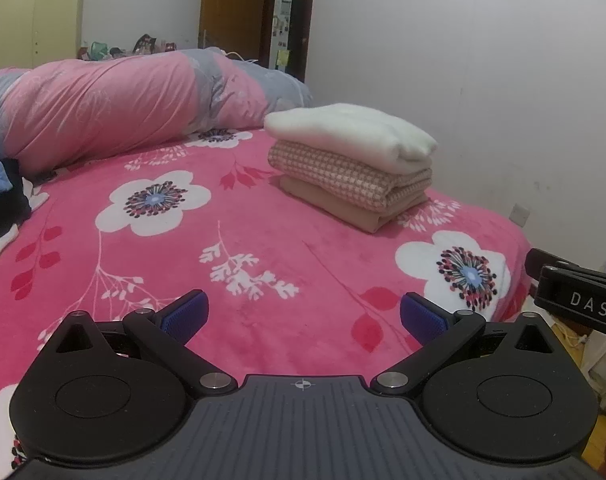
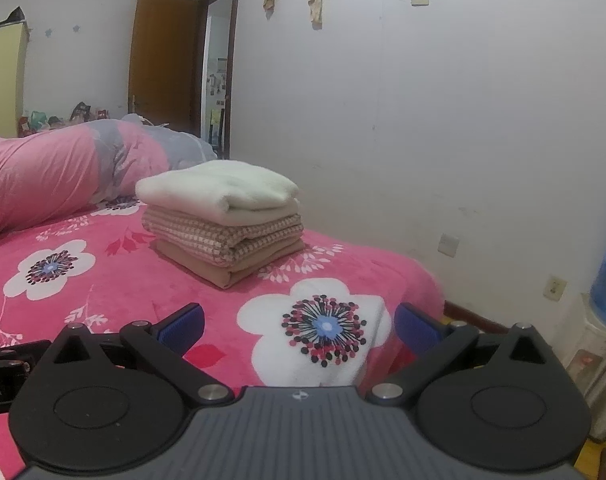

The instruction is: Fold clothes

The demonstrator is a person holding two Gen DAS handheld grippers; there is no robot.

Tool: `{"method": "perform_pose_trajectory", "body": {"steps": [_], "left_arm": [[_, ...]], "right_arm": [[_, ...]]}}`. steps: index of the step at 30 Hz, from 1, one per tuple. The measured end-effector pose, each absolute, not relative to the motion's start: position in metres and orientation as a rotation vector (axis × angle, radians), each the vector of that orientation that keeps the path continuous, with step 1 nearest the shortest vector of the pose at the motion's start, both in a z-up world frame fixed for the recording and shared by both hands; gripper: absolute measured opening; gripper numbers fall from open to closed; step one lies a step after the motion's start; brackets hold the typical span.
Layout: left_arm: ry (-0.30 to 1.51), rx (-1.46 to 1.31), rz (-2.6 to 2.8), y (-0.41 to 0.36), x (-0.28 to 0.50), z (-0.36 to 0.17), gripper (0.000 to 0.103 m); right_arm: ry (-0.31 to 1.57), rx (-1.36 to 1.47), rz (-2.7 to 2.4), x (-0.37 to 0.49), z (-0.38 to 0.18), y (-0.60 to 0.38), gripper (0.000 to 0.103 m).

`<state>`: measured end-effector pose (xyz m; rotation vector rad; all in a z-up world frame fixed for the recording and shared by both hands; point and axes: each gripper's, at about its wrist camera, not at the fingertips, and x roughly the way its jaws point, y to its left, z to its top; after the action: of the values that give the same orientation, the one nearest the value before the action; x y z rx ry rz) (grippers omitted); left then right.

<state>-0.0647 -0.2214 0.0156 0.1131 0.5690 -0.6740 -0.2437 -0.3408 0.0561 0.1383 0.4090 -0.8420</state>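
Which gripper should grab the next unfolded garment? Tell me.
Left, probably. The left gripper is open and sees the unfolded clothes at its left edge; the right gripper, also open, faces the folded stack.

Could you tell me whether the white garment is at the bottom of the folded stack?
No, the white garment lies on top, above the checked one.
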Motion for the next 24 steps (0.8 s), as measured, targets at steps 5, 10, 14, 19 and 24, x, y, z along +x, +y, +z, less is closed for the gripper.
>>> {"method": "perform_pose_trajectory", "body": {"steps": [5, 10, 14, 19, 24], "left_arm": [[0.567, 0.112, -0.673, -0.2223, -0.0645, 0.015, 0.103], [0.568, 0.112, -0.67, -0.2239, -0.0645, 0.0153, 0.103], [0.566, 0.109, -0.668, -0.2228, -0.0639, 0.0159, 0.103], [0.57, 0.103, -0.662, -0.2205, -0.061, 0.0164, 0.103], [0.569, 0.102, -0.661, -0.2193, -0.0603, 0.0166, 0.103]], "right_arm": [[0.41, 0.142, -0.846, -0.2444, 0.0558, -0.3417, 0.103], [0.409, 0.139, -0.847, -0.2432, 0.0565, -0.3408, 0.103], [0.407, 0.136, -0.844, -0.2422, 0.0577, -0.3395, 0.103], [0.408, 0.13, -0.836, -0.2385, 0.0585, -0.3374, 0.103], [0.407, 0.129, -0.834, -0.2377, 0.0598, -0.3353, 0.103]]}}
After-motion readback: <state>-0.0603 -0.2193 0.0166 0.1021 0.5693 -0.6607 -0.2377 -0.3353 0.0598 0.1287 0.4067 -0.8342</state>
